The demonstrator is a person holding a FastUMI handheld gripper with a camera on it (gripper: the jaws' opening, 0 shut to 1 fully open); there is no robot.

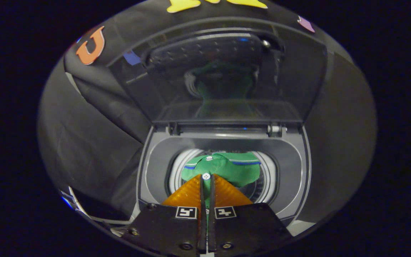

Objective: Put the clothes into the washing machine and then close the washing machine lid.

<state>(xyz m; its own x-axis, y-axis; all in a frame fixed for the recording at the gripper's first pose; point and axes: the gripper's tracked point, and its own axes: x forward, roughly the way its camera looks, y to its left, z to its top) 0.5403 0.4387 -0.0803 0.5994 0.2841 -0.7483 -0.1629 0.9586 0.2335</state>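
Gripper view. The gripper [207,178] points down over the open top of a top-loading washing machine [296,167]. Its fingers [191,194] are wedge-shaped with ribbed faces, drawn close together, with only a thin slit between them. A strip of green cloth shows in that slit, so the fingers pinch the green polo shirt [237,171]. How much cloth lies between them is hidden by the finger bodies.

The shirt is soft knit, with a collar edged in a blue stripe and small white round buttons [206,176], one just at the fingertips. It hangs bunched over the round drum mouth [268,178]; the drum wall beside it is shiny metal with perforations, mostly covered by the shirt.

The machine's top deck is smooth grey plastic with rounded corners. The lid [227,75] stands raised behind the opening, dark tinted and glossy, hinged at the rear; it carries a dim green reflection of the shirt. Near edge of the machine is cut off by the gripper body.
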